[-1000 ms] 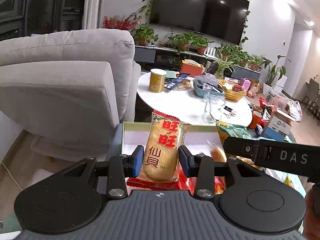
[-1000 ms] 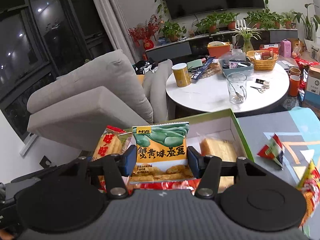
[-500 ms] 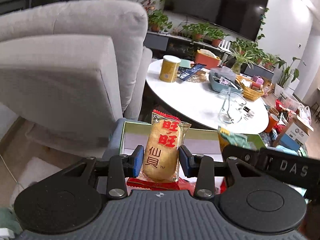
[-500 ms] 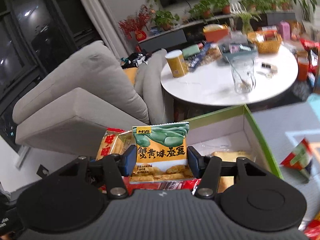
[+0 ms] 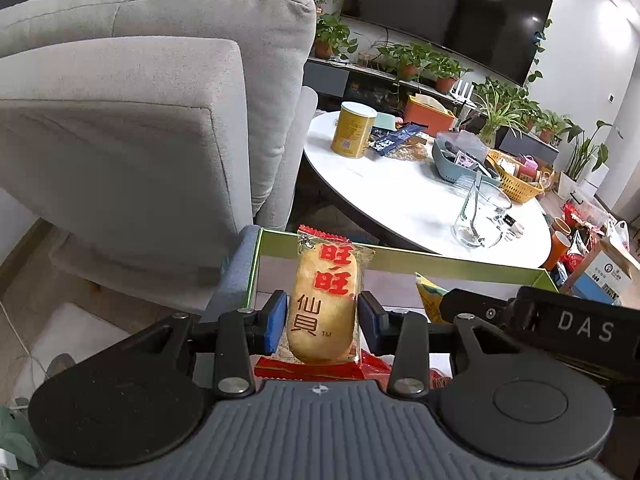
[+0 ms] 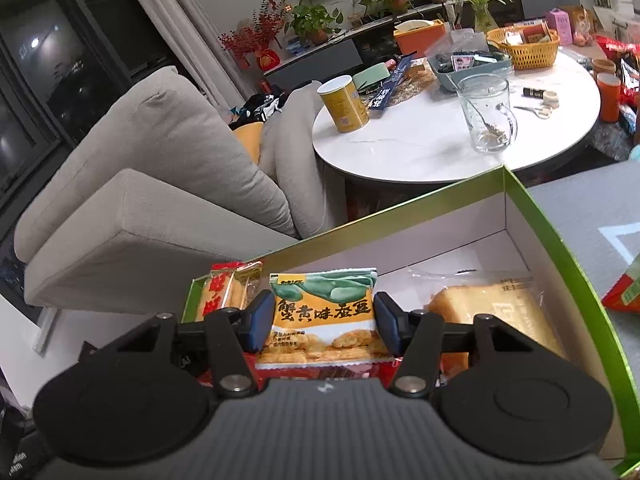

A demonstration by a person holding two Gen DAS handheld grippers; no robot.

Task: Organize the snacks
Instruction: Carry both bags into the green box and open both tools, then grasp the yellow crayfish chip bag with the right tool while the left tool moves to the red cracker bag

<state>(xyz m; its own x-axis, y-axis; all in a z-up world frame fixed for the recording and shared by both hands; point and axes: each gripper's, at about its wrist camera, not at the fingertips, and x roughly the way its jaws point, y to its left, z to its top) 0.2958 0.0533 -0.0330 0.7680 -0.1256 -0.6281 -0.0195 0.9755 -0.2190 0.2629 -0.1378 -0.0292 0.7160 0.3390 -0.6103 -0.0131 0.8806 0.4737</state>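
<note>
Since a second ago both grippers have dropped toward the green-rimmed box (image 6: 532,220), its white floor now filling more of the right view. Nearest us, our left gripper (image 5: 322,322) pinches an upright rice cracker packet (image 5: 324,312), our right gripper (image 6: 323,322) a yellow broad-bean packet (image 6: 323,312), above the box beside wrapped bread (image 6: 492,312). Beyond, a sofa (image 5: 140,120) and round table (image 6: 440,140); we'd lower each flat onto bare floor before letting go.
</note>
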